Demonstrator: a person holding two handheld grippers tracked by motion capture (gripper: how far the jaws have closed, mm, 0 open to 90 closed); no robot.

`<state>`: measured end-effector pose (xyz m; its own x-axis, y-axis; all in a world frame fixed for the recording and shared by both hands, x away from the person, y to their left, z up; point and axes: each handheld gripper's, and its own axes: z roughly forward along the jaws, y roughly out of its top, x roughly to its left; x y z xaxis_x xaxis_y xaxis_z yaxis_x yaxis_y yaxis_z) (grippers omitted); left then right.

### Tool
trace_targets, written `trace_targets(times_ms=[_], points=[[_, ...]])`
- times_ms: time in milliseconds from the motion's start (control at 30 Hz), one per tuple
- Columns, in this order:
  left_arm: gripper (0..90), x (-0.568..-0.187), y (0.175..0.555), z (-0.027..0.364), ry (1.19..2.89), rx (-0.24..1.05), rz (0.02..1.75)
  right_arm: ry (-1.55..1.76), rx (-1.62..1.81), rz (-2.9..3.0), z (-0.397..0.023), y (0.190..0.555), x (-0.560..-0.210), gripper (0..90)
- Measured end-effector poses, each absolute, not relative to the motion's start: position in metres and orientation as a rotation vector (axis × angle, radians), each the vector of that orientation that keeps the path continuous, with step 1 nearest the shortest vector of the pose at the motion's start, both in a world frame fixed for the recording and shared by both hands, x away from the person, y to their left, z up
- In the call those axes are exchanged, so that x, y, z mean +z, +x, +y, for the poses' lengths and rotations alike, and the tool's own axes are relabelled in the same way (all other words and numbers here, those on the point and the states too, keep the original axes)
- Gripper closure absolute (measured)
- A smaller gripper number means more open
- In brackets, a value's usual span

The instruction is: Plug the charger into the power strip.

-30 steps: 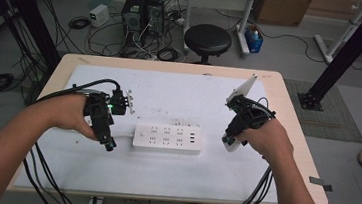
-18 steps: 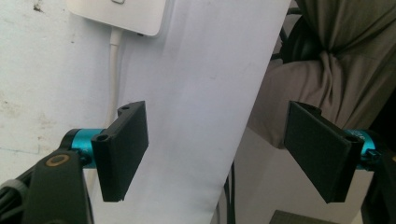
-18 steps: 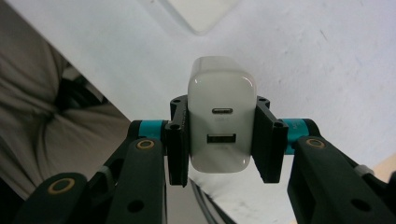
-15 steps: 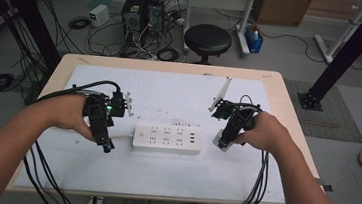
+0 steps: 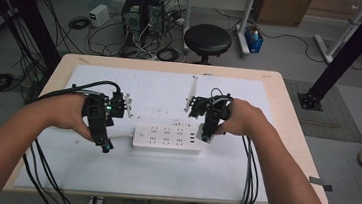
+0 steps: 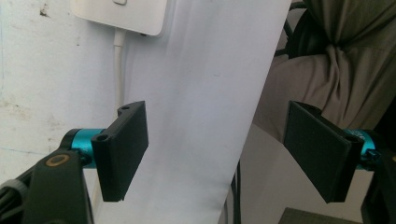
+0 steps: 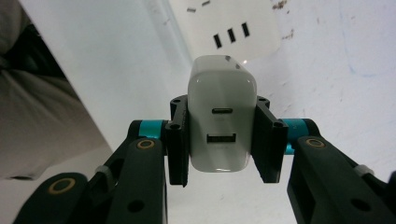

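1. The left gripper [image 5: 105,142] sits at the left of the surface [image 5: 279,99], held in the person's left hand [image 5: 69,116], its tip pointing down near the white mat [image 5: 152,174]. Cables trail from it off the left edge.
2. In the left gripper view the left gripper [image 6: 215,154] has its jaws standing wide apart with nothing between them; below the gap lie the mat and the near edge of the surface, and the power strip's white cord [image 6: 118,60] runs up to a corner of the strip [image 6: 123,16].
3. The white power strip [image 5: 167,138] lies flat in the middle of the mat, long side across the surface, between the two grippers. Its left end is just beside the left gripper, apart from it.
4. The right gripper [image 5: 205,134] is at the strip's right end, held in the person's right hand [image 5: 245,120], angled down toward that end.
5. In the right gripper view the right gripper [image 7: 222,140] is clamped on a white USB charger [image 7: 221,114], one jaw pressed against each side. The charger's face with two ports, one above the other, looks toward the camera.
6. Beyond the charger in that view lies the strip's end [image 7: 233,25] with three slot-shaped ports; the charger hangs just over it, and whether they touch I cannot tell.
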<state>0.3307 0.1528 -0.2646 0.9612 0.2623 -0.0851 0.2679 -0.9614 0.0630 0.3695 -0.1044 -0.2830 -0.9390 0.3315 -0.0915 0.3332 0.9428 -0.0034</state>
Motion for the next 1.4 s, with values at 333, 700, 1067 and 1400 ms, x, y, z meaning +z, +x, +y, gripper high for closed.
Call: trace_targets(times_ms=[333, 700, 1067, 1400], points=[[22.6, -0.262, 0.329, 0.154, 3.041, -0.109, 0.396, 0.396, -0.009, 3.025, -0.069, 0.387, -0.302, 61.9], [22.6, -0.264, 0.329, 0.153, 3.040, -0.114, 0.369, 0.303, 0.006, 3.051, -0.055, 0.404, -0.320, 61.9], [22.6, -0.266, 0.331, 0.156, 3.035, -0.118, 0.373, 0.235, -0.024, 3.050, -0.044, 0.412, -0.338, 62.0], [22.6, -0.267, 0.332, 0.156, 3.029, -0.121, 0.361, 0.200, -0.007, 3.050, -0.044, 0.417, -0.339, 62.0]])
